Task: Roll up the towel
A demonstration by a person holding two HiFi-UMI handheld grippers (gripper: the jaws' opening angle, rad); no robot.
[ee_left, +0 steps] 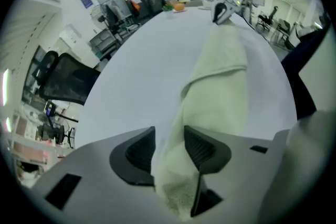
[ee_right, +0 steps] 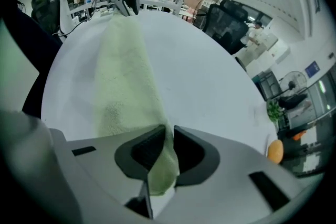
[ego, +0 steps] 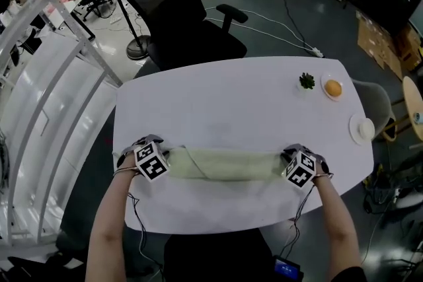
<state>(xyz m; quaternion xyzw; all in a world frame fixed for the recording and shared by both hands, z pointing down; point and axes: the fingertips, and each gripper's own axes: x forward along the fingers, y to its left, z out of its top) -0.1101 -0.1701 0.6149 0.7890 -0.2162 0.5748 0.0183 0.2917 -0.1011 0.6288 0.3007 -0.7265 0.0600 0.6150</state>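
A pale green towel [ego: 221, 164] lies as a long, loosely rolled strip across the near part of the white table [ego: 231, 102]. My left gripper [ego: 166, 158] is at its left end. In the left gripper view the towel [ee_left: 220, 76] runs between the jaws [ee_left: 169, 152], which stand apart: it rests against one pad and is not pinched. My right gripper [ego: 285, 159] is at the right end. In the right gripper view its jaws [ee_right: 167, 152] are closed tight on a fold of the towel [ee_right: 126, 76].
An orange on a small plate [ego: 334, 88], a small green plant [ego: 307, 80] and a white disc [ego: 362, 129] sit at the table's far right. A black office chair [ego: 182, 16] stands behind the table. The table's near edge is just below the towel.
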